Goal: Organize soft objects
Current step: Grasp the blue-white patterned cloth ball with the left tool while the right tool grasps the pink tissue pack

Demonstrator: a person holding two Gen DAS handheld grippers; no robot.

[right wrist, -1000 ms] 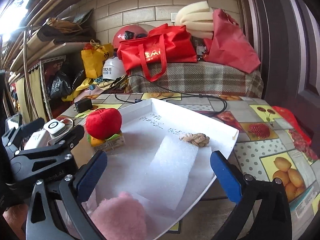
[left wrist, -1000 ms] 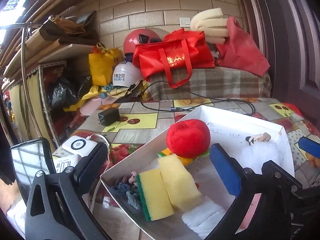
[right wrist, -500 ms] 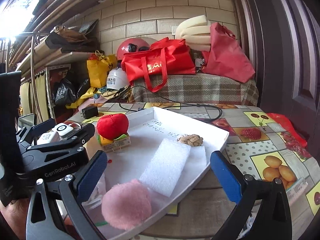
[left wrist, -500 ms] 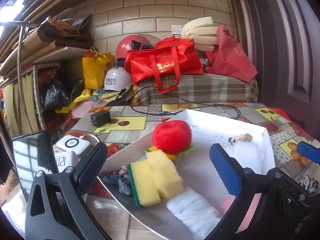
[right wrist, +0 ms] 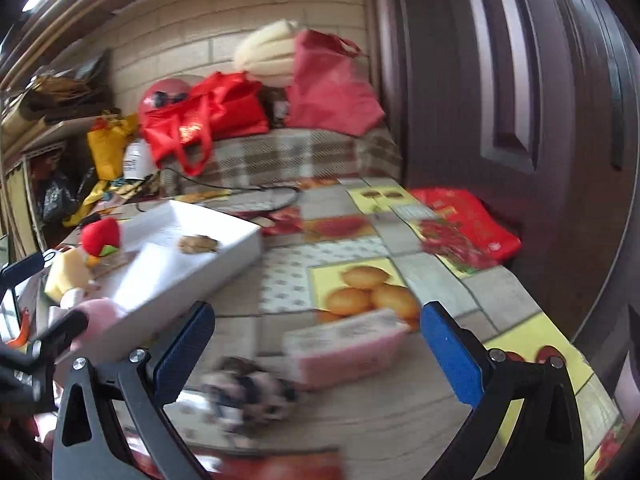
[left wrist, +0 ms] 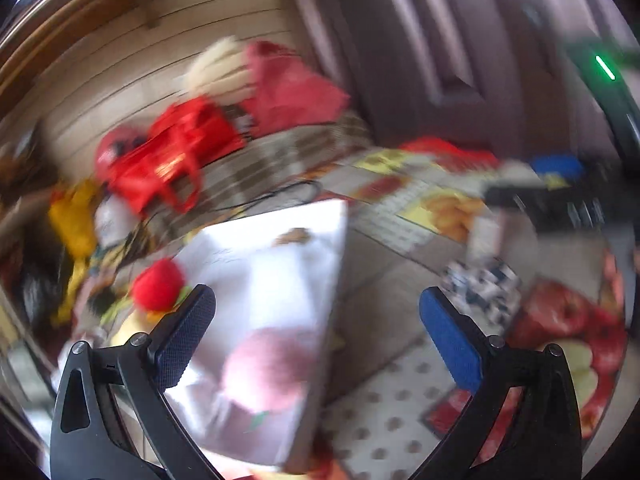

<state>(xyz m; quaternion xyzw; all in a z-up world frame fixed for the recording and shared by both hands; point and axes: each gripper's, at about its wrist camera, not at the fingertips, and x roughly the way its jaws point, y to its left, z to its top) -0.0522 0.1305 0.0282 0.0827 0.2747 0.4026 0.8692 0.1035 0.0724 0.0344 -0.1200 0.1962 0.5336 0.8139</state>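
Soft objects mostly sat in the shallow white cardboard tray [right wrist: 224, 252] at frame left: red plush ball [right wrist: 100, 233], pink pompom [right wrist: 102, 310], yellow sponge [right wrist: 66, 274]. Black-and-white fuzzy bundle [right wrist: 248, 394] and pink tissue pack [right wrist: 346, 344] remained on the desk [right wrist: 460, 304], low in frame. Left tool [left wrist: 320, 334] and right tool [right wrist: 320, 350] gaped wide, holding nothing.

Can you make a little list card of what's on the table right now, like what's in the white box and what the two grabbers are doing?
white box: on the fruit-print tablecloth
in the box: red plush ball, pink pompom, small brown knot, yellow sponge
outside the box: black-and-white fuzzy toy, pink pack
left gripper: open, holding nothing, over the box's right edge
right gripper: open, holding nothing, above the fuzzy toy and pink pack
picture: blurry, so small details are unclear
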